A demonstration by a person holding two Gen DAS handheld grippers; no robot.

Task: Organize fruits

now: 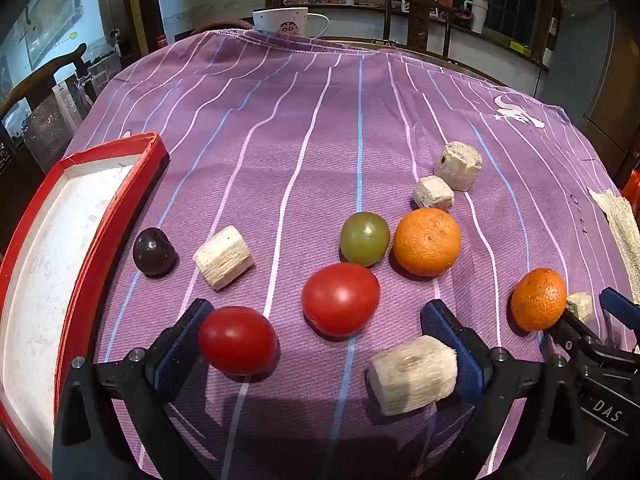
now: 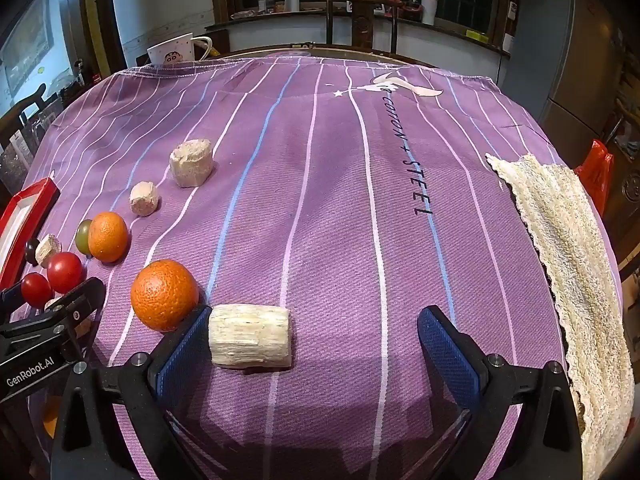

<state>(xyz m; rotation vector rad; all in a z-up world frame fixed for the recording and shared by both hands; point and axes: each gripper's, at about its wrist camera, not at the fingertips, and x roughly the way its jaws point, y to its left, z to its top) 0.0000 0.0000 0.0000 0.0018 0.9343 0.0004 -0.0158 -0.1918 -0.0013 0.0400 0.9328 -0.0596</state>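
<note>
With both the left hand-held gripper (image 1: 316, 344) and the right hand-held gripper (image 2: 314, 344) spread wide and holding nothing over the cloth-covered desk (image 1: 320, 120), the round tomatoes (image 1: 238, 340) beside the red tray (image 1: 120, 152) could roll if nudged by a pad.

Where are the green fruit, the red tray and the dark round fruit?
green fruit (image 1: 364, 238), left wrist view, middle of its skin.
red tray (image 1: 154, 152), left wrist view, far corner of its rim.
dark round fruit (image 1: 154, 252), left wrist view, middle of its glossy surface.
</note>
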